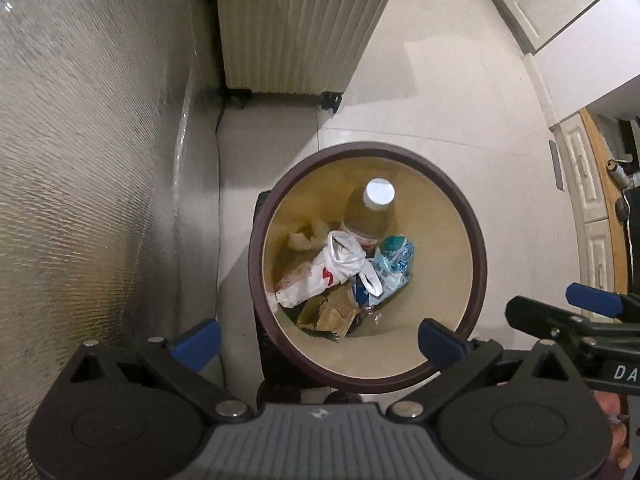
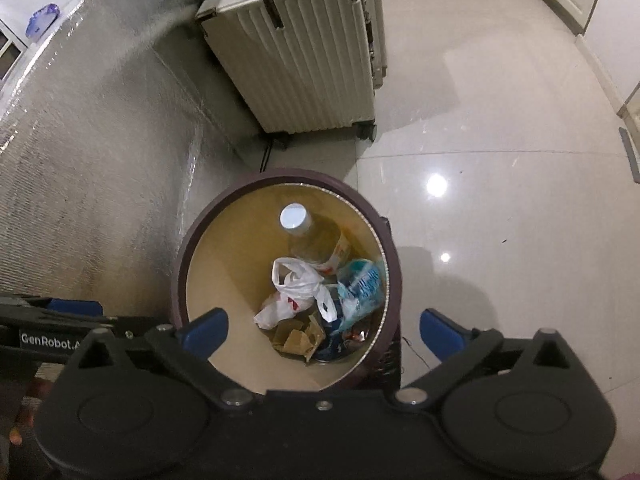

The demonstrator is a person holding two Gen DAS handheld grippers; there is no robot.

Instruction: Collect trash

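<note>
Trash [image 1: 340, 272] in round bin [image 1: 256, 256] on glossy tiled floor [image 2: 500, 208], ribbed suitcase [image 2: 304, 64] behind, both grippers' fingers [image 1: 198, 342] spread wide, empty

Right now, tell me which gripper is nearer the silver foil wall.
Left. The left gripper hangs open over the edge of the bin beside the foil wall; the right gripper, also open, sits on its far side, away from that wall.

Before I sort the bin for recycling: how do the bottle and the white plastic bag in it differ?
The bottle is rigid and clear with a white cap; the bag is soft, crumpled and white with red print. The bottle leans against the far wall of the bin, cap up; the bag lies slumped in the middle of the pile. The bottle rises well above the bag. Both are already inside the bin.
</note>
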